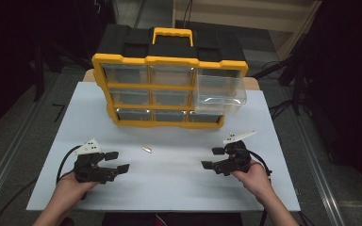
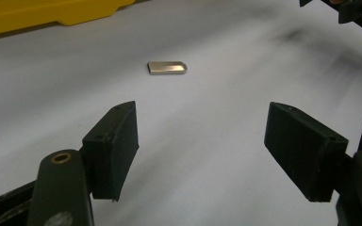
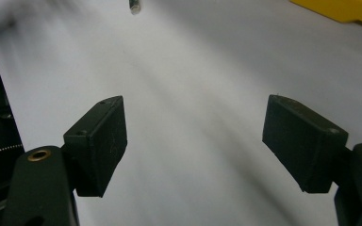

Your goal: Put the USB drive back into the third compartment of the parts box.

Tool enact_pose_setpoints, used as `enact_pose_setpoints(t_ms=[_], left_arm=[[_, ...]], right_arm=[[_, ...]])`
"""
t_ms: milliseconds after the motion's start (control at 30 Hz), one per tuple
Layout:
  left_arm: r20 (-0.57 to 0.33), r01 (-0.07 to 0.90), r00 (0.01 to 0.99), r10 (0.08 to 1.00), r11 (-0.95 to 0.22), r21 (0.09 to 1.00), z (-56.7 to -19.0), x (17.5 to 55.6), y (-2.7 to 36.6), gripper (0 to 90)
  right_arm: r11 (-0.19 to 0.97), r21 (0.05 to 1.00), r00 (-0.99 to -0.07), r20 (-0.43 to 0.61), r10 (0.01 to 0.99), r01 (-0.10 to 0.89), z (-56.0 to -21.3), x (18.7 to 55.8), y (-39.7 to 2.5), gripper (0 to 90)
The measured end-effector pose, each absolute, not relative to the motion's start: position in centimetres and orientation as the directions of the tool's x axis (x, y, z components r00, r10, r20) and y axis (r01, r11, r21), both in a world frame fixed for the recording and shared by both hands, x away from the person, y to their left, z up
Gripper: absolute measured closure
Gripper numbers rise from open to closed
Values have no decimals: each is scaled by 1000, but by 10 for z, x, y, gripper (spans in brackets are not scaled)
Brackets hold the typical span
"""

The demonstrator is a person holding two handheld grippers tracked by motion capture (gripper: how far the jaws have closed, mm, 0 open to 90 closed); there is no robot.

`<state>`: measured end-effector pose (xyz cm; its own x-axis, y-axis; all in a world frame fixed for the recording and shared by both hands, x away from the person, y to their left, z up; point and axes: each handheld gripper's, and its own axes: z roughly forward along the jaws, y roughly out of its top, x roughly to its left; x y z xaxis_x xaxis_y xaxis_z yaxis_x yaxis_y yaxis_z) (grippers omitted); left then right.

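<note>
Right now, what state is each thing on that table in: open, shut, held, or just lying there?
Organizer box: upright at the far side of the table, handle on top.
Top right drawer: pulled out; looks empty.
Other drawers: pushed in.
Small metal piece: lying flat on the white tabletop, untouched.
Left gripper: jaws wide open, holding nothing.
Right gripper: jaws wide open, holding nothing.

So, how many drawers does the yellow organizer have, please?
9, in three rows of three in the organizer. Eight are pushed in; the top right drawer is pulled out toward the person. None seems hidden.
</note>
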<state>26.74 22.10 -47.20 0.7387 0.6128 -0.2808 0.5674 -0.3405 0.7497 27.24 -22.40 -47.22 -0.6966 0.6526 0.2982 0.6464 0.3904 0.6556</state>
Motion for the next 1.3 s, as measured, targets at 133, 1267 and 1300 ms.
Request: enact_pose_setpoints(t_ms=[133, 1267, 1300], left_arm=[[-284, 569, 738, 612, -341, 748, -472, 267, 221, 278], [-279, 566, 743, 608, -349, 747, -472, 266, 220, 278], [-280, 566, 743, 608, -347, 748, -472, 266, 220, 278]], right_arm=[[406, 652, -703, 284, 653, 640, -471, 276, -216, 207], [470, 646, -764, 294, 574, 601, -464, 302, -163, 207], [472, 647, -767, 293, 571, 599, -465, 303, -161, 207]])
